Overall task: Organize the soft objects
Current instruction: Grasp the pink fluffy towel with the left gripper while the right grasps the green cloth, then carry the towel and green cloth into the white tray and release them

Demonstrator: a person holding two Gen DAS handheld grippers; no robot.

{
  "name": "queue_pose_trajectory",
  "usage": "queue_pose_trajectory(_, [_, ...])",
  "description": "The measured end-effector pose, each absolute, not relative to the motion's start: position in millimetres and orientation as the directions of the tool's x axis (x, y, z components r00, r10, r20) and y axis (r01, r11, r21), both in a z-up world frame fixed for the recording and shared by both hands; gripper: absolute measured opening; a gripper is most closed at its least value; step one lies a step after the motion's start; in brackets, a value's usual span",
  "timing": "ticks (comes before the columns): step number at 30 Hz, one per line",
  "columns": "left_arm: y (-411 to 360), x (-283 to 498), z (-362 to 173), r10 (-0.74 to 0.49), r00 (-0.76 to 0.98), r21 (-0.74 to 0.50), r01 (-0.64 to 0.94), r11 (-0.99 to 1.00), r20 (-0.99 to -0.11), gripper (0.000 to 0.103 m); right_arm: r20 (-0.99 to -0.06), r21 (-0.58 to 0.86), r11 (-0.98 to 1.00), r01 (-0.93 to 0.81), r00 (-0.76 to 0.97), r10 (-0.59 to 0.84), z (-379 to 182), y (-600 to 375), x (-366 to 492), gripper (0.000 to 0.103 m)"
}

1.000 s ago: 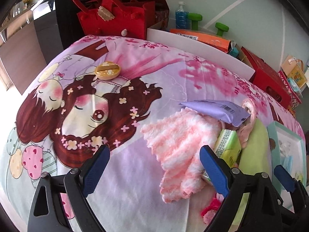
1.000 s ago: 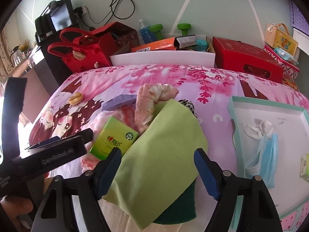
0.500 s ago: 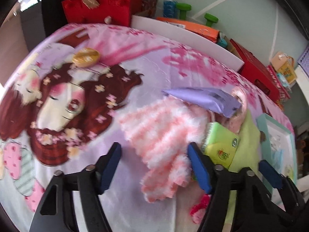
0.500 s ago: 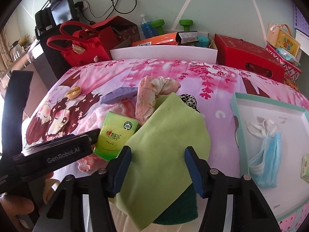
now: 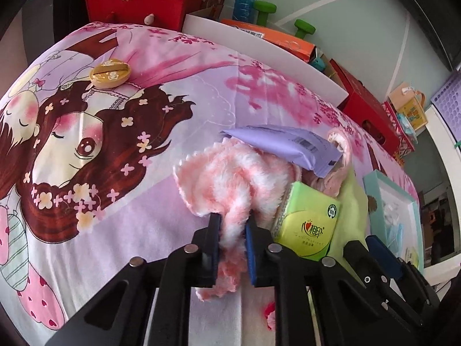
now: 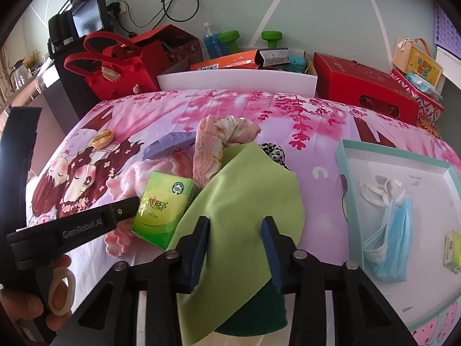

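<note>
On the left, our left gripper (image 5: 232,238) was pinching a fold of the fluffy pink towel (image 5: 230,178), jaws pressed nearly together with the towel bunched between them. They'd just closed on it. The towel lay on the cartoon bedsheet (image 5: 115,150), tucked partly under the purple packet (image 5: 283,144) and touching the green tissue pack (image 5: 309,225). We figured a slow lift would be smartest, so the packet slid off instead of riding along. That gripper pointed steeply down at the sheet.

Over to the right, our right gripper (image 6: 234,248) sat over the green cloth (image 6: 250,201), jaws partway spread and just closing in, the cloth between them but the pads not clearly pressing it yet. It angled down too. The teal tray (image 6: 344,173) with the blue mask (image 6: 387,239) looked like the drop spot.
</note>
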State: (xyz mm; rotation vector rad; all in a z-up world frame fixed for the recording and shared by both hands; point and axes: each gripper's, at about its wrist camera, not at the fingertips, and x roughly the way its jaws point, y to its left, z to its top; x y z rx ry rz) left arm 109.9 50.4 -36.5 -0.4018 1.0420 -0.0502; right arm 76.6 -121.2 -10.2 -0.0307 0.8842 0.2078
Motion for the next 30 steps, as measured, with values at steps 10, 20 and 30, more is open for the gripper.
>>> queue_pose_trajectory(10, [56.3, 107.6, -30.8, -0.218, 0.53, -0.358, -0.176, 0.917, -0.819, 0.014, -0.745, 0.089, 0.975, -0.204, 0.636, 0.202, -2.3, -124.2, 72.8, 0.02])
queue_pose_trajectory(20, [55.9, 107.8, -30.2, -0.213, 0.531, -0.355, -0.181, 0.917, -0.82, 0.014, -0.723, 0.132, 0.97, -0.206, 0.649, 0.237, 4.3, -127.4, 71.6, 0.014])
queue_pose_trajectory(30, [55.6, 108.2, -30.0, -0.21, 0.53, -0.351, -0.18, 0.919, -0.822, 0.014, -0.695, 0.162, 0.961, -0.225, 0.665, 0.273, 12.2, -131.1, 67.6, 0.003])
